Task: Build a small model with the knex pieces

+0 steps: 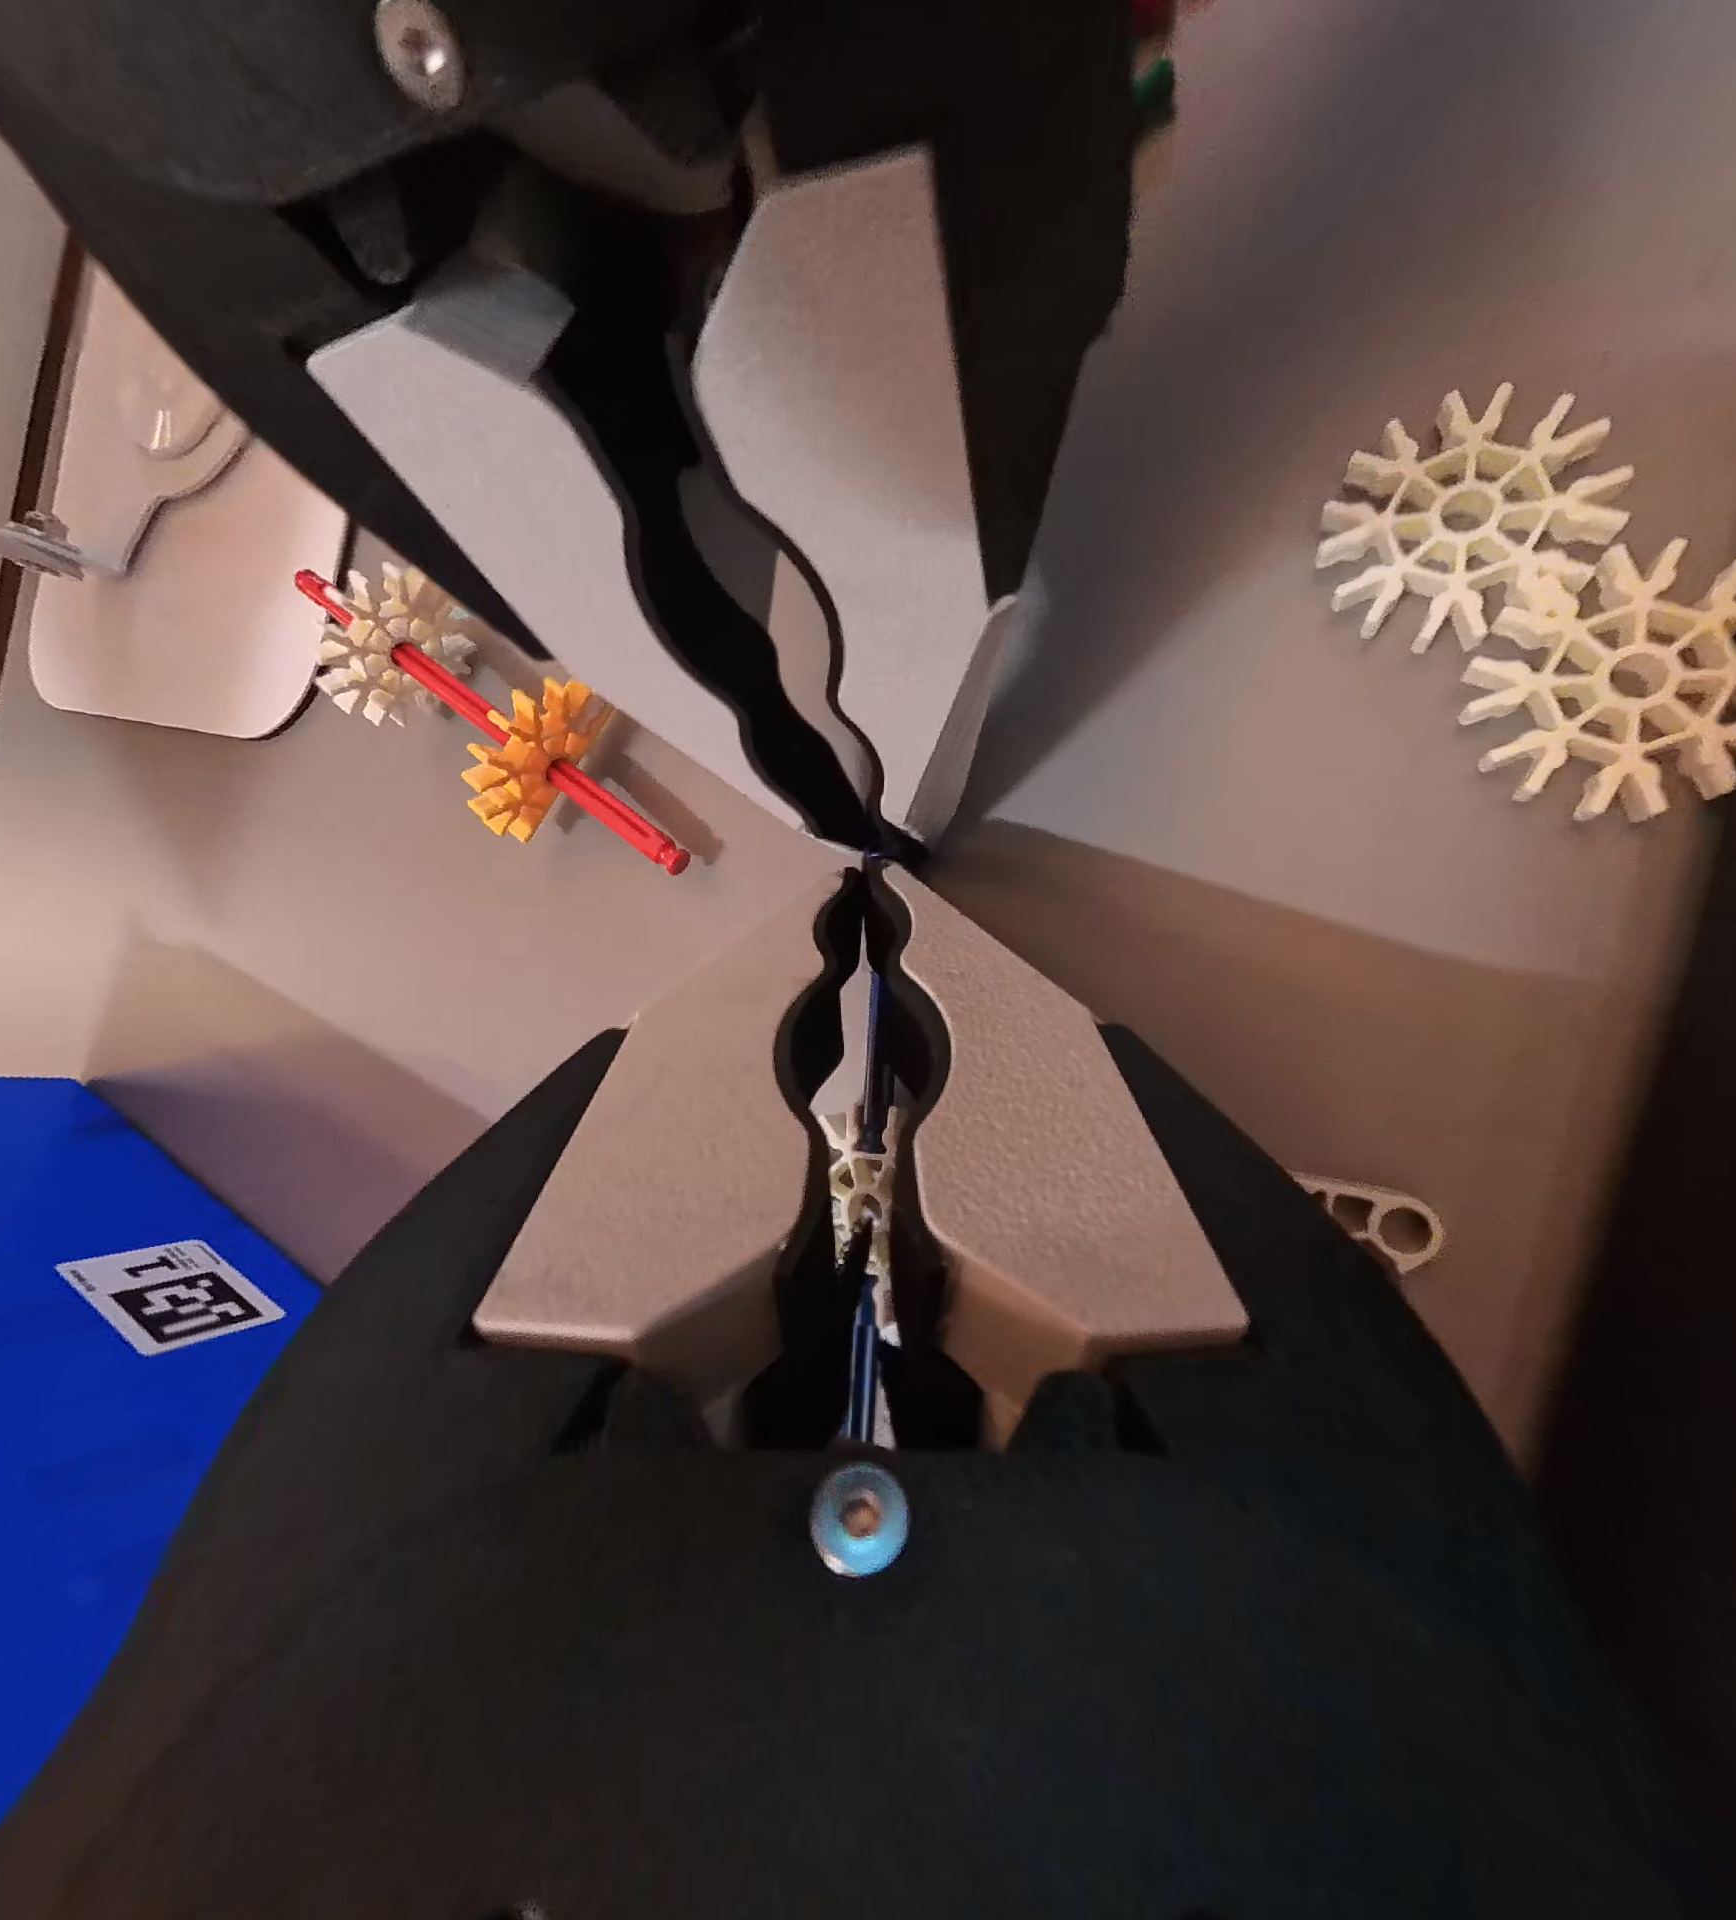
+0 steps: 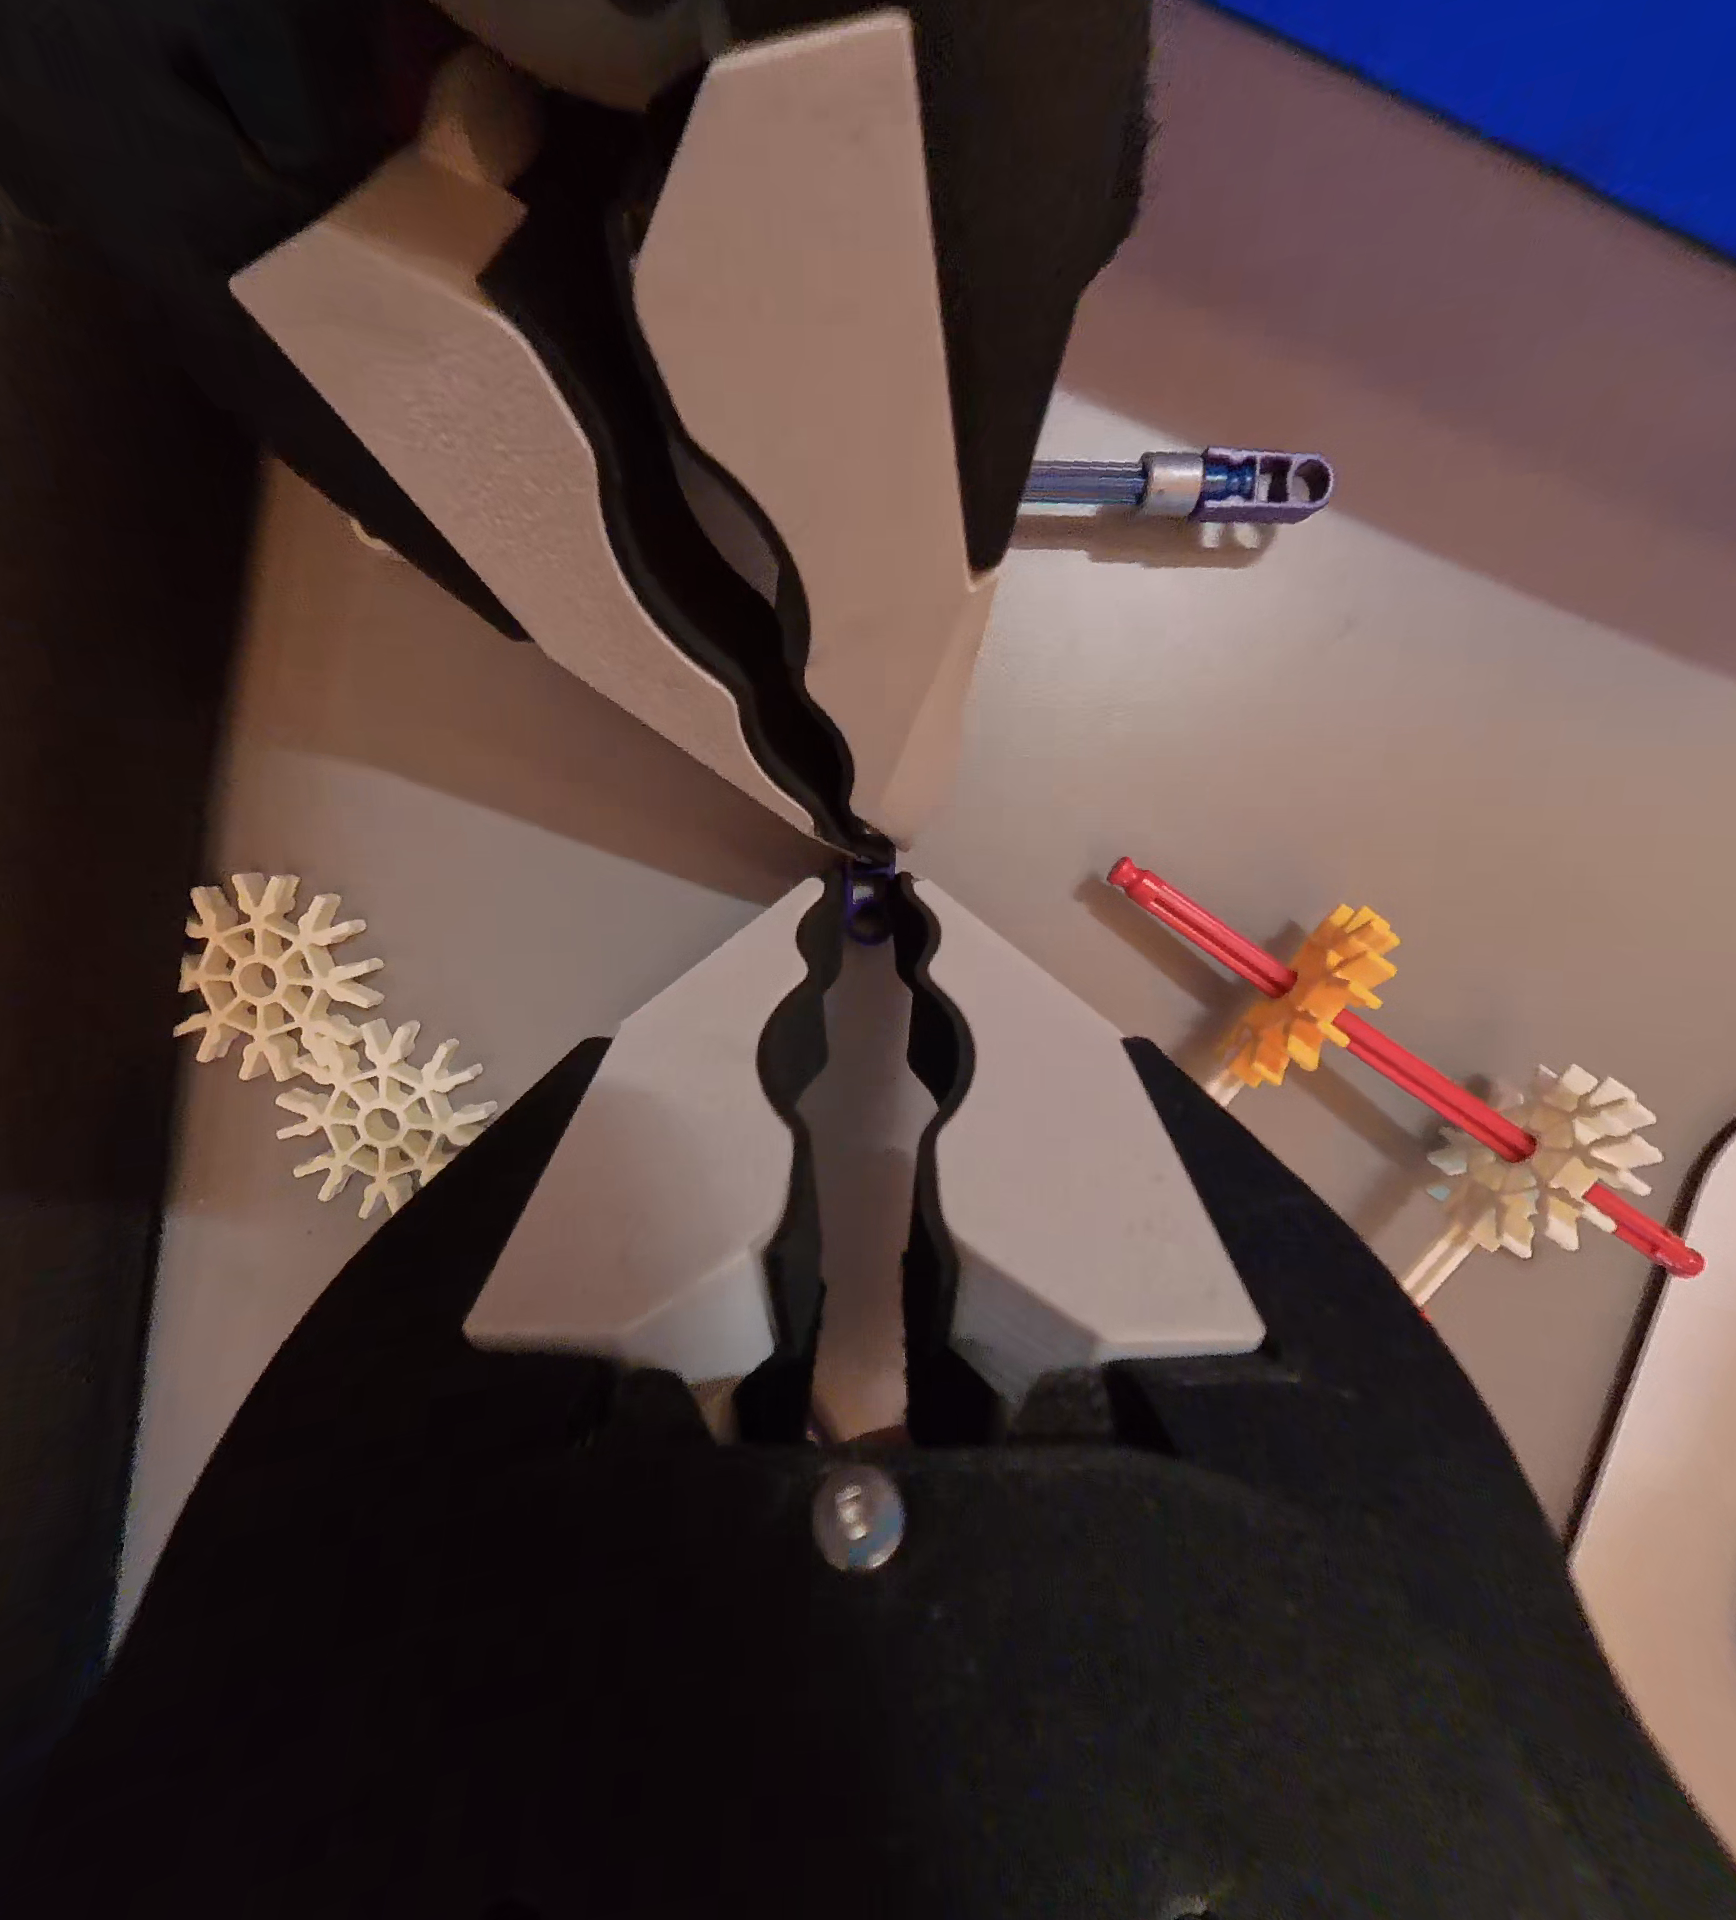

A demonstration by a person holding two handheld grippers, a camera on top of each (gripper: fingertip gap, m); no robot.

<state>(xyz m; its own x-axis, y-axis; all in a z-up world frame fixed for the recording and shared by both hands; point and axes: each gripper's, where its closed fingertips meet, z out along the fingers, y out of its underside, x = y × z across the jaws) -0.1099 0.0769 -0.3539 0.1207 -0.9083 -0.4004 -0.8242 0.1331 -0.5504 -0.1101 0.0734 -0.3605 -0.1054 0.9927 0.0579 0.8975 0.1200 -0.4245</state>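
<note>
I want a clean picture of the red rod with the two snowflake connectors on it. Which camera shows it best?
The right wrist view: the red rod lies whole, with the orange connector and white connector unobstructed. In the left wrist view the rod sits smaller, its white connector partly behind the right gripper.
</note>
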